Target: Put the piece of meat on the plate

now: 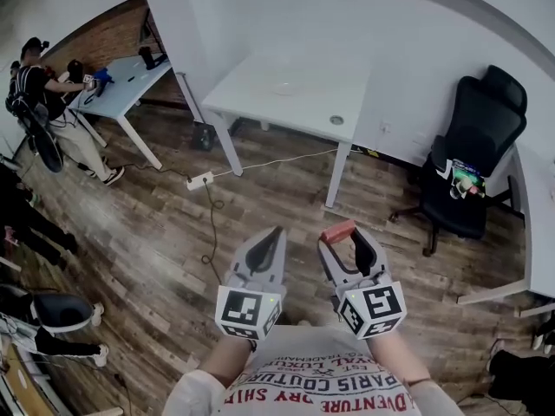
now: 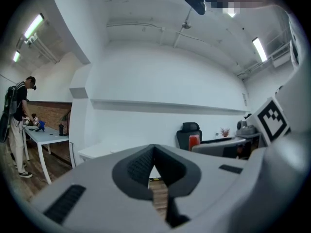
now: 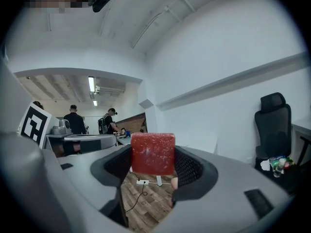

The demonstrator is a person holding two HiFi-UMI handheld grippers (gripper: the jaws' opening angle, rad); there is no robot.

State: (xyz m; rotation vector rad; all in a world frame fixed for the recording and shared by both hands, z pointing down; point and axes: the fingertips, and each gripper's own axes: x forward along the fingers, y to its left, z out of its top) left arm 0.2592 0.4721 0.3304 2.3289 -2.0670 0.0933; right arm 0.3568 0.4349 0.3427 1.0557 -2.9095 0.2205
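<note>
Underfoot: one wooden plank floor [image 1: 286, 224], dark and worn, fills most of the head view.
Furniture: three white tables. The middle table [image 1: 260, 102] stands ahead of the grippers, the left table [image 1: 121, 81] is at the far left, and only the edge of the third table [image 1: 533, 224] shows at the right.
Seating: one black office chair [image 1: 486, 120] between the middle table and the third table, with a few colourful items on its seat.
Bystander: one person [image 1: 39, 85] wearing a backpack stands at the left table.
Left hand: one left gripper [image 2: 154, 149], held level, its jaws pressed together with nothing between them.
Right hand: one right gripper [image 3: 154, 165], held level, its jaws spread wide and clamped on the meat.
Dish: one pale plate [image 1: 286, 87], hard to make out, lies on the middle table.
Cabling: one white power strip [image 1: 199, 180] on the floor, with a cable [image 1: 211, 224] trailing from it.
Task item: one piece of meat [image 3: 153, 152], a red block gripped on both sides by the right gripper's pads, up in the air over the floor and well apart from the plate.
</note>
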